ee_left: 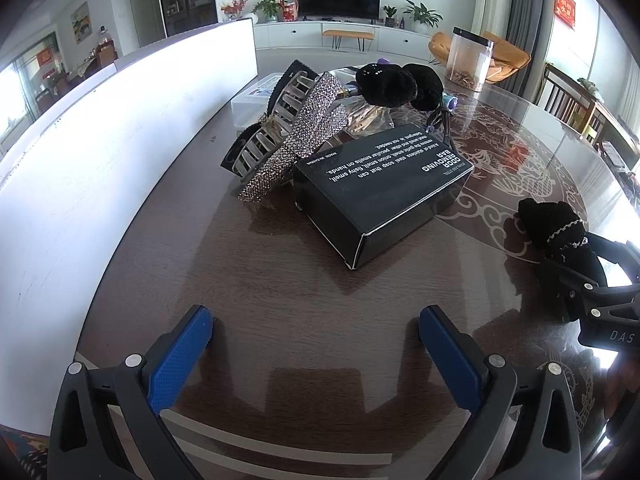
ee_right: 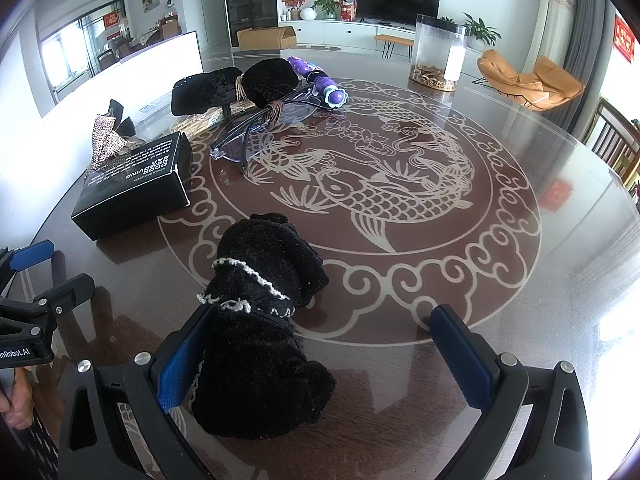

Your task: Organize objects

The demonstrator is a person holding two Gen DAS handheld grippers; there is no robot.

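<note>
Left hand-held gripper [ee_left: 315, 332]: jaws spread wide, nothing between them, hovering low over the dark surface [ee_left: 280, 288]. Black box [ee_left: 380, 192] with white print lies just beyond it, one edge propped on the pile behind. Far-left of the box: rhinestone hair clip [ee_left: 296, 140] leaning against a toothed claw clip [ee_left: 276, 120]; black velvet bow [ee_left: 396, 84] behind them.

Right hand-held gripper [ee_right: 320, 354]: jaws apart, not clamped. Black velvet scrunchie [ee_right: 264, 320] with white lace trim rests on the surface between the fingers, touching the left pad [ee_right: 182, 364]; right pad stands clear of it. Glasses [ee_right: 256, 132] and a purple toy [ee_right: 320, 78] lie farther off; clear jar [ee_right: 438, 54] at the far side.
</note>
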